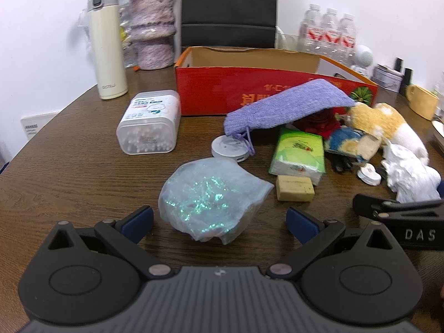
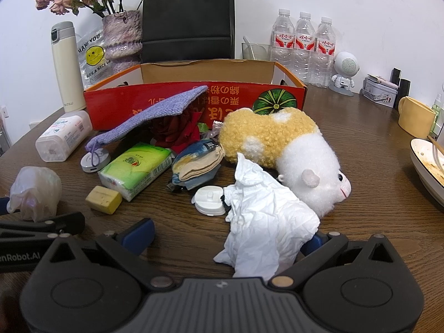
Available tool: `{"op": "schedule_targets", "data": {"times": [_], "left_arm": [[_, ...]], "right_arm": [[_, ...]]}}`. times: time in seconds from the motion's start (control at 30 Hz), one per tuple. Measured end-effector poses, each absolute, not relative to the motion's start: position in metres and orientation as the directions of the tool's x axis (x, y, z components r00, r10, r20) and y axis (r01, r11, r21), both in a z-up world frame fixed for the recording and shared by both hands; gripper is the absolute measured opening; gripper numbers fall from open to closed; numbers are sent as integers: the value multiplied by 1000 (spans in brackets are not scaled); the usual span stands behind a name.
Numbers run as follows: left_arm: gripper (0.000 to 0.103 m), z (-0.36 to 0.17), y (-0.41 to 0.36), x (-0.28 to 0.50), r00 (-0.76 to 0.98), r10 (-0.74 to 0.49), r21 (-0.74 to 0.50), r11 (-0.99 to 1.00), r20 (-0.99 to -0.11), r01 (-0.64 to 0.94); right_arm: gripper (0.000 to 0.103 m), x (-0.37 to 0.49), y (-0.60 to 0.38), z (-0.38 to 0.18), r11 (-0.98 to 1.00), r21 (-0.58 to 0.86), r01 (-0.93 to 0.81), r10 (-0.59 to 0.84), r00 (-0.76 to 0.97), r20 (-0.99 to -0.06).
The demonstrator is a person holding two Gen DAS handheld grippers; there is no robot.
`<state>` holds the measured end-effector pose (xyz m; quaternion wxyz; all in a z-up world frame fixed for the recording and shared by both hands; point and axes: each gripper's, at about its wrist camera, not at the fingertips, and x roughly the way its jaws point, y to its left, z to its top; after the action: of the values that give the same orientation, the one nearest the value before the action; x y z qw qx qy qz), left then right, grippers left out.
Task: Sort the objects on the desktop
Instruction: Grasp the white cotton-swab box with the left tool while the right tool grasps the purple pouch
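Note:
My left gripper [image 1: 220, 223] is open low over the wooden table [image 1: 83, 172], and a translucent glittery plastic bag [image 1: 211, 199] lies between its blue pads. My right gripper [image 2: 226, 238] is open too, with a crumpled white paper [image 2: 266, 222] lying between its fingers and hiding most of the right pad. Beyond lie a yellow block [image 2: 104, 198], a green tissue pack [image 2: 136, 170], a white round cap [image 2: 209, 199], a plush hamster [image 2: 288, 149], a purple knitted pouch [image 2: 155, 116] and a cotton swab box [image 1: 149, 122]. An open red cardboard box [image 2: 194, 102] stands behind them.
A cream flask [image 1: 106, 47], a vase of dried flowers [image 2: 122, 38], a black bag [image 2: 188, 14] and three water bottles [image 2: 304, 44] line the back. A yellow mug [image 2: 415, 120] and a dirty dish [image 2: 427, 163] sit at the right edge.

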<state>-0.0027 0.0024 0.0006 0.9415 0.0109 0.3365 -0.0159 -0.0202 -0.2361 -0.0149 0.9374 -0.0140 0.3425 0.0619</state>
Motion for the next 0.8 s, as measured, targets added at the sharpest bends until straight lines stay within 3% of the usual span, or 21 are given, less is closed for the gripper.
{"op": "schedule_targets", "data": {"times": [0.1,0.2,0.3,0.43,0.57,0.63,0.67,0.7,0.73,0.77,0.8], "left_arm": [[103,12,10,-13,807,-98,-20,994,-583,106],[103,33,30,-20,870,-112,-60,994,-480,95],[103,50,52,1,892,-84,-80,995,-443,54],[103,50,69,56,891,3,-35,999,-455,-21],[103,42,74,93,835,-28,-37,999,-550,10],[102,36,71,102,829,-28,-14,1000,-558,24],[99,34,70,106,827,-18,-9,1000,-562,15],[97,32,70,108,819,-17,-17,1000,-573,9],[90,31,72,112,812,-28,-38,999,-583,8],[77,30,75,115,809,-41,-65,998,-587,3],[67,28,77,116,803,-35,-73,997,-595,-11]], "right_arm": [[100,-23,-227,-11,980,52,-191,178,736,-653],[94,-31,-240,4,940,184,-288,340,739,-582],[91,-29,-250,24,910,264,-320,413,768,-490],[88,-4,-246,48,901,274,-336,425,810,-403],[77,51,-240,47,913,273,-303,400,795,-455],[69,82,-239,38,916,292,-274,390,775,-497],[59,92,-235,33,922,282,-265,380,759,-529],[41,99,-231,29,922,276,-270,381,750,-540],[30,104,-227,28,918,272,-290,394,744,-539],[2,105,-223,28,904,279,-325,427,742,-517],[2,102,-220,30,885,298,-357,463,735,-496]]}}
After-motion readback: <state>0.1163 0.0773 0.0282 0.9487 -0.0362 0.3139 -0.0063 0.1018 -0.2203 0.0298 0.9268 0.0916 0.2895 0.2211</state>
